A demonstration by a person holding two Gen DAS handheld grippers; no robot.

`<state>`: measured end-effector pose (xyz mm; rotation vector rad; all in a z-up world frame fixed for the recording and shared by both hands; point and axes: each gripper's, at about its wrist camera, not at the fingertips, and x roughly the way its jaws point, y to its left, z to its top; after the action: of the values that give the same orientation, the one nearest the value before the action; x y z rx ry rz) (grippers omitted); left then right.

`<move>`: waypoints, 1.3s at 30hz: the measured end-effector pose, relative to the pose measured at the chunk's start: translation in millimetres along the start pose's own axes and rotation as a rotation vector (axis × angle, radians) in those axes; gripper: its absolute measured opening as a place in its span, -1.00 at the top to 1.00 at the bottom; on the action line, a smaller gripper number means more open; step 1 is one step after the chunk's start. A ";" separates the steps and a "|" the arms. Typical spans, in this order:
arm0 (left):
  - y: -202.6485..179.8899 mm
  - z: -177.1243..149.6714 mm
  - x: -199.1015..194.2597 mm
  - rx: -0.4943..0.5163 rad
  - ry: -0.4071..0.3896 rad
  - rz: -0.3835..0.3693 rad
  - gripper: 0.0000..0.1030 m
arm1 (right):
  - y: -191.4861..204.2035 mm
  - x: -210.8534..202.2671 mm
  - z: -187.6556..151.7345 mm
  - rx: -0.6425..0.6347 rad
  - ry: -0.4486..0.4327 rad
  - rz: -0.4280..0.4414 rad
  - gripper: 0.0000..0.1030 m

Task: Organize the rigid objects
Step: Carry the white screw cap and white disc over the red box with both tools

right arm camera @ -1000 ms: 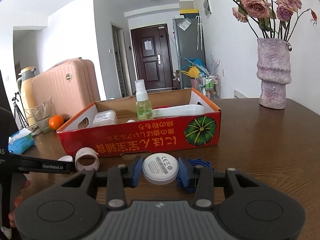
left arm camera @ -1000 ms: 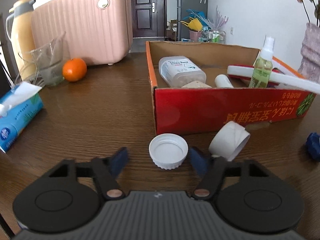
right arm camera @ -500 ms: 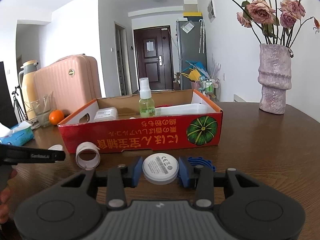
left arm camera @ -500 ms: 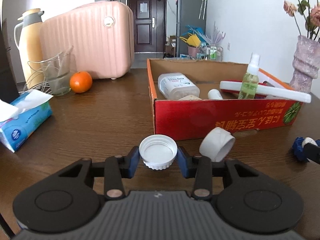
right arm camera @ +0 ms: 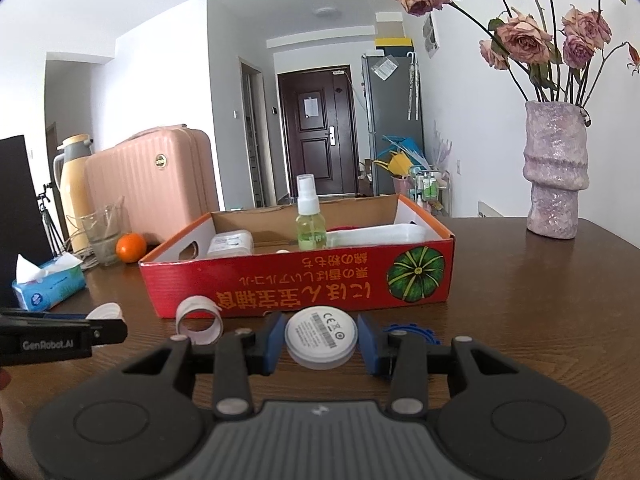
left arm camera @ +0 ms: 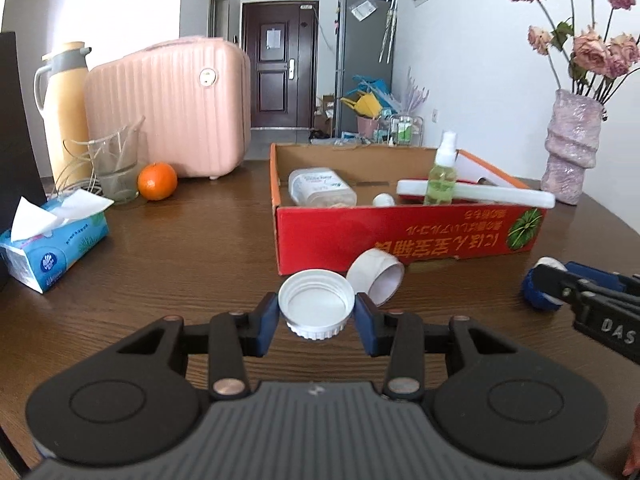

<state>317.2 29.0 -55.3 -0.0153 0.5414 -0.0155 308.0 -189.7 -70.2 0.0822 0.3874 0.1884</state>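
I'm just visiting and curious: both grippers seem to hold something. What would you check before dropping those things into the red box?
1. Left gripper shut on the white cap: ok.
2. Right gripper shut on the white disc: ok.
3. Free floor in the red box: ok, a bare patch near the middle.
4. Spray bottle upright, easy to knock: not ok.
5. Tape roll clear of the left gripper: cannot tell.
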 end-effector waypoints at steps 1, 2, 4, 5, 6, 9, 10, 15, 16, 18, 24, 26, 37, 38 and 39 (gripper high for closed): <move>-1.2 0.9 -2.8 -0.003 -0.005 -0.003 0.19 | 0.7 -1.0 0.6 0.001 -0.004 0.004 0.25; -2.5 2.3 -4.9 -0.006 -0.008 -0.003 0.19 | 1.7 -1.9 1.3 -0.001 -0.007 0.011 0.25; -4.9 5.1 -7.5 -0.008 -0.013 -0.003 0.19 | 3.7 -3.3 2.6 0.002 -0.014 0.022 0.25; -6.2 7.0 -8.3 -0.009 -0.016 -0.002 0.19 | 4.6 -3.4 3.5 0.002 -0.016 0.028 0.25; -6.6 9.2 -8.8 -0.010 -0.019 -0.004 0.19 | 5.9 -3.0 4.4 0.002 -0.017 0.030 0.25; -10.3 19.4 -9.8 -0.010 -0.037 -0.004 0.19 | 8.1 0.6 9.6 0.005 -0.016 0.042 0.25; -12.2 23.3 -9.6 -0.012 -0.044 -0.005 0.19 | 8.9 2.8 11.9 0.007 -0.015 0.048 0.25; -21.4 39.7 -1.2 -0.027 -0.065 0.006 0.19 | 16.2 12.5 22.2 0.015 -0.037 0.050 0.25; -22.5 42.5 2.3 -0.031 -0.064 0.006 0.19 | 17.5 13.9 24.0 0.016 -0.043 0.049 0.25; -23.6 47.2 8.6 -0.035 -0.065 0.012 0.19 | 19.2 18.1 28.0 0.023 -0.053 0.052 0.25; -21.4 60.2 28.1 -0.055 -0.076 0.029 0.19 | 21.2 34.3 34.5 0.021 -0.082 0.049 0.25; -19.8 64.3 35.2 -0.062 -0.080 0.036 0.19 | 20.4 41.7 36.4 0.018 -0.080 0.043 0.25; -10.8 81.5 74.4 -0.083 -0.068 0.038 0.19 | 25.1 78.4 47.5 0.018 -0.092 0.064 0.25; -10.3 82.5 78.4 -0.083 -0.065 0.039 0.19 | 25.8 82.6 48.2 0.016 -0.089 0.066 0.25; -9.7 83.4 81.9 -0.083 -0.063 0.039 0.19 | 26.8 86.4 49.0 0.012 -0.088 0.067 0.25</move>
<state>430.3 18.6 -25.9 -0.0862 0.4793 0.0450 400.8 -148.5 -53.6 0.1152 0.2981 0.2475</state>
